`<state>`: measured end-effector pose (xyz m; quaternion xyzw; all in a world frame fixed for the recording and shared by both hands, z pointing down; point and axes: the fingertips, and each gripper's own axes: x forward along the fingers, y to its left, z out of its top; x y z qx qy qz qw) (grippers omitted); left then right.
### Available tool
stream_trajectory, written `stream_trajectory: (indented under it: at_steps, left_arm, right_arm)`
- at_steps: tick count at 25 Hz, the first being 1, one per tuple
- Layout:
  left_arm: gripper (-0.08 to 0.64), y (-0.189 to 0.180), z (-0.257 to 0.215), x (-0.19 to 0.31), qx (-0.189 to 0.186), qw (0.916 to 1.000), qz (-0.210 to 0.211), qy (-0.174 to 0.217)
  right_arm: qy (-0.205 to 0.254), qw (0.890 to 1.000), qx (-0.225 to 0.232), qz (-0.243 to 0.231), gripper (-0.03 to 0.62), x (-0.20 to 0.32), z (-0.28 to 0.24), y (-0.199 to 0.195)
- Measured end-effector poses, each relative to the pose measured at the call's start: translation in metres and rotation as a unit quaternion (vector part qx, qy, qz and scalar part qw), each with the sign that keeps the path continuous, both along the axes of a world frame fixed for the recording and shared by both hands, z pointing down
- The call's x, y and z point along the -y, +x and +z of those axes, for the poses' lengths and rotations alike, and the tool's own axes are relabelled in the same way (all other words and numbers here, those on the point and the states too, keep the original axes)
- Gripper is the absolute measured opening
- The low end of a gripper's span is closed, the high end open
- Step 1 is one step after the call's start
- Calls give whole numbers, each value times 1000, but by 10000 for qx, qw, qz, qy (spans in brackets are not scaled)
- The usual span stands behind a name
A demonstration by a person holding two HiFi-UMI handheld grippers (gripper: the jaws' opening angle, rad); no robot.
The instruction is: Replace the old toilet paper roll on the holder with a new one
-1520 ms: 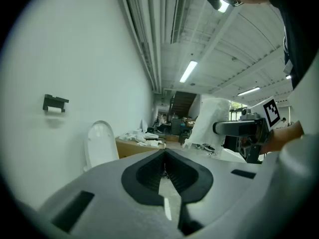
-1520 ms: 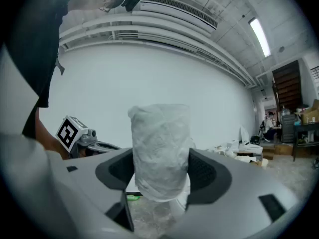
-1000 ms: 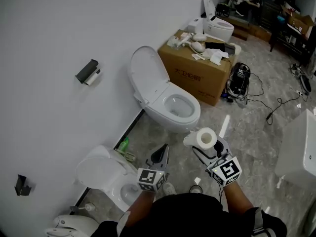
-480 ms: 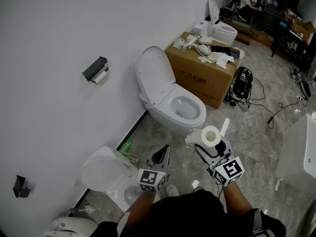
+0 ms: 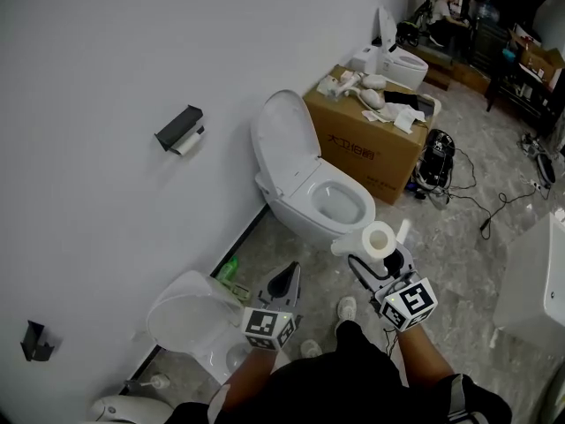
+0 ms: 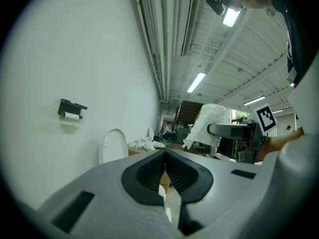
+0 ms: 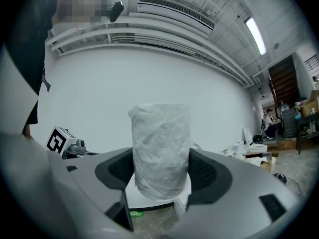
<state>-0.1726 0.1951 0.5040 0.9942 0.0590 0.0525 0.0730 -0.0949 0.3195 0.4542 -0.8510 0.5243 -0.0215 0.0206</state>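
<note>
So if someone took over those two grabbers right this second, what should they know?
Left gripper: shut, empty.
Right gripper: shut on the new roll, held upright.
Holder: on the wall, left of the open toilet in the head view, with the old roll on it and neither gripper near it.
Done: new roll in hand.
Left: reach the holder, take off the old roll, fit the new one.
</note>
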Motion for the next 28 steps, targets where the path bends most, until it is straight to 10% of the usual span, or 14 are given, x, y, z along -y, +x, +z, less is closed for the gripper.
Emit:
stream_trajectory:
  at_steps: [28]
  left_arm:
    - [6,175,-11,101,14,9923,-1216,216]
  right_arm:
    - [60,9955,22,-947,307,104,-8,206]
